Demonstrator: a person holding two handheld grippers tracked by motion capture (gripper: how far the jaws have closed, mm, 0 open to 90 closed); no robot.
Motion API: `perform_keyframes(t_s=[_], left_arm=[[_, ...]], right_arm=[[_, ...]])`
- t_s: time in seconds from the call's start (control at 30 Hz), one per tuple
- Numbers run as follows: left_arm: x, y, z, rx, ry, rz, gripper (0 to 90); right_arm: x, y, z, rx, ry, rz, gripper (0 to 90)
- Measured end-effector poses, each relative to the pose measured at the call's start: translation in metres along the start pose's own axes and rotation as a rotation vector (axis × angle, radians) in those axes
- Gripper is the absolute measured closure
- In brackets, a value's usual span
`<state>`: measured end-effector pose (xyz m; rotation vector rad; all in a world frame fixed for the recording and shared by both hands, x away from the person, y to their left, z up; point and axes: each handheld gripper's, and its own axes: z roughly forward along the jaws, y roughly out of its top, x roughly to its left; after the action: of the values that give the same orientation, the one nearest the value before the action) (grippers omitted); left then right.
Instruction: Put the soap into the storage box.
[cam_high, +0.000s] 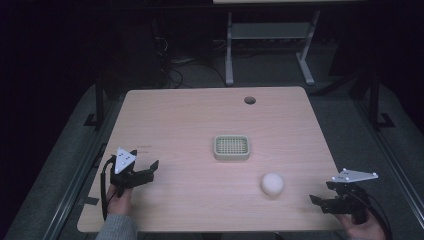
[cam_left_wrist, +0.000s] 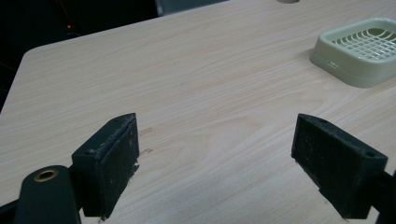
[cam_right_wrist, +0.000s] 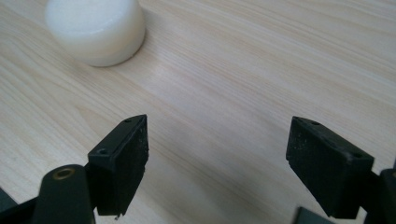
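A pale green slotted dish (cam_high: 232, 147) sits near the middle of the wooden table (cam_high: 200, 115); in the left gripper view the dish (cam_left_wrist: 362, 49) lies far ahead to the right. A round white soap-like puck (cam_high: 272, 184) rests right of centre, toward the front; in the right gripper view that puck (cam_right_wrist: 95, 30) sits ahead at the upper left. My left gripper (cam_high: 146, 170) is at the front left, open, jaws wide apart over bare wood (cam_left_wrist: 215, 158). My right gripper (cam_high: 320, 201) is at the front right, open and empty (cam_right_wrist: 217, 163), a short way right of the puck.
A round cable hole (cam_high: 250, 100) is at the table's far edge. Beyond the table stands a white desk frame (cam_high: 270, 45) on a dark floor. A sleeve (cam_high: 117, 227) and hand come in at the bottom left, another hand (cam_high: 362, 230) at the bottom right.
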<state>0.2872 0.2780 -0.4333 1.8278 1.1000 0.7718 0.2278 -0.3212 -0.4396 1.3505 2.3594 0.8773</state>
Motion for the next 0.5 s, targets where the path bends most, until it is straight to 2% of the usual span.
perform_keyframes(t_s=[0.47, 0.5], left_arm=[[-0.004, 0.001, 0.001, 0.004, -0.016, 0.011, 14.8], [-0.004, 0.001, 0.001, 0.004, -0.015, 0.014, 14.8]], right_arm=[[0.006, 0.016, -0.009, 0.031, 0.021, -0.034, 18.8], [0.006, 0.017, -0.010, 0.030, 0.019, -0.048, 18.6]])
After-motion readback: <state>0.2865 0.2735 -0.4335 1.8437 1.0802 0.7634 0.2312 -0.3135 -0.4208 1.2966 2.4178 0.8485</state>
